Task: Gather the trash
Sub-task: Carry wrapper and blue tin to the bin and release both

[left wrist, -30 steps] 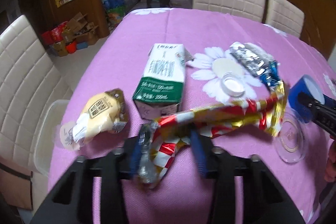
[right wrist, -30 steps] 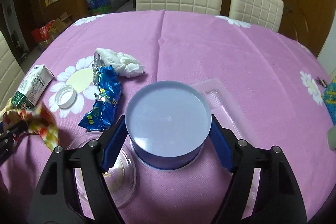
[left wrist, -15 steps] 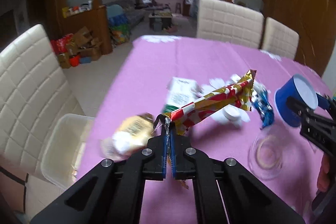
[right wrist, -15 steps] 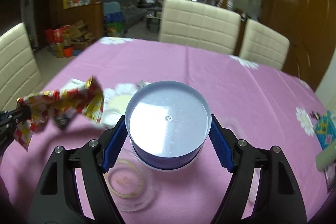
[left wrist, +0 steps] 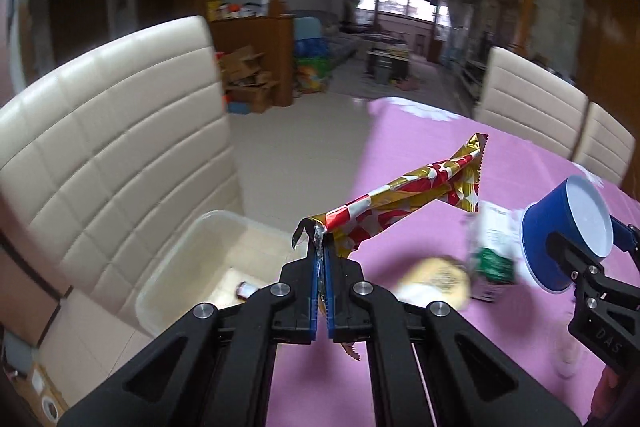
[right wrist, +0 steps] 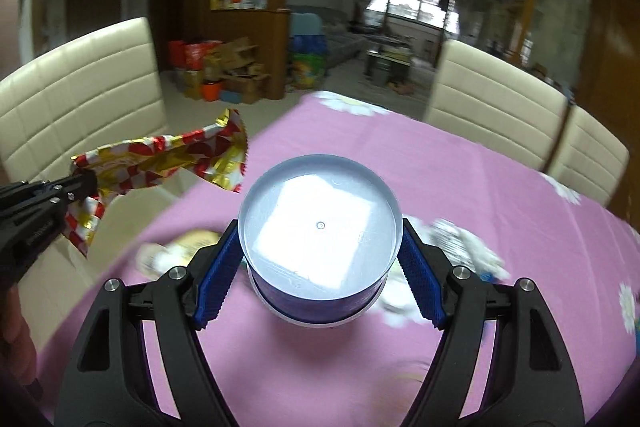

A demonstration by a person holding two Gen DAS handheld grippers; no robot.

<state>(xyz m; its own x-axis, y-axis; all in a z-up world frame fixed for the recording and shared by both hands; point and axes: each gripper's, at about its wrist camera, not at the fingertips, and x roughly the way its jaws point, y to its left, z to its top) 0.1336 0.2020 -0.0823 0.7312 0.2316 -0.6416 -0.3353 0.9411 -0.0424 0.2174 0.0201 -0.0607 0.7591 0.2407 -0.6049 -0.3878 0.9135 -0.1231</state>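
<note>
Left wrist view showed the left tool pinched flat on one crumpled end of the red and gold foil wrapper, its jaws having just closed on it. The rest of the wrapper stuck out into the air above the edge of the pink surface, beside a clear plastic bin on the floor by a cream chair. The wrapper looked very light, thin and crinkly, stiff enough to hold its twist yet slippery, so a firm pinch at the bunched end seemed the safest hold.

The right tool stood wide, clamped on the sides of a blue round tub with a pale flat face. The tub looked rigid, smooth-walled and light; gripping across its wall suited it, though it might slide if the pads loosened.
</note>
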